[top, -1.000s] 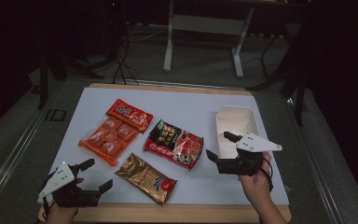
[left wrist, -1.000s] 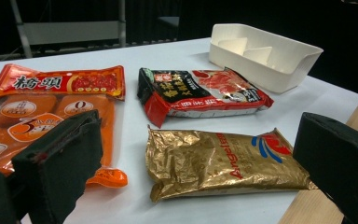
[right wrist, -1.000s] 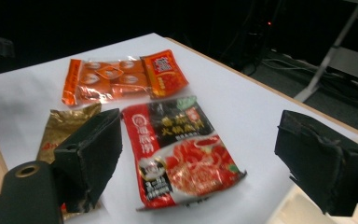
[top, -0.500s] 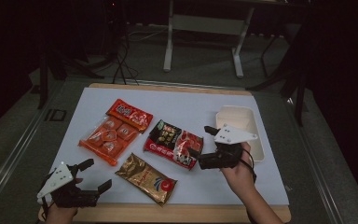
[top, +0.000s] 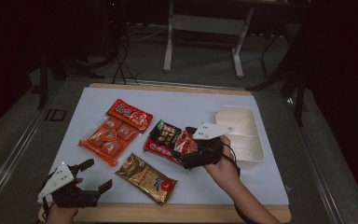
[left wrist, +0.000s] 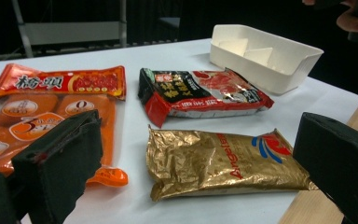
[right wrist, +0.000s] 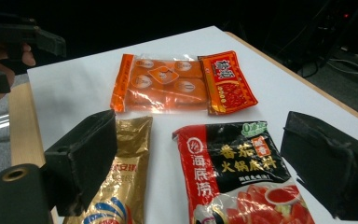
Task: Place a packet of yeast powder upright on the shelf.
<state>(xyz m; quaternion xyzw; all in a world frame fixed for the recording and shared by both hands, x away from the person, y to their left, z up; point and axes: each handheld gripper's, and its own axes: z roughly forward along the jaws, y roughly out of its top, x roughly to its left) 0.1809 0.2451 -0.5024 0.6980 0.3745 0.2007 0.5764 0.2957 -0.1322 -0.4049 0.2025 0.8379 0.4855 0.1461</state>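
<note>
red-and-black sauce packet [top: 170, 140]: lying flat, nothing binned yet. i am hovering my right gripper [top: 186, 147] over it, jaws wide. left gripper [top: 95, 175] idling, jaws wide, empty.

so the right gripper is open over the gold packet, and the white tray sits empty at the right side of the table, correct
Not quite: the right gripper is open over the red and black soup base packet, not the gold packet, which lies beside it. The right gripper view shows the red packet between its jaws. The white tray does sit empty at the right.

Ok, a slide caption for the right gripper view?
Open hand-held gripper above a red-and-black sauce packet, gold packet alongside.
</note>
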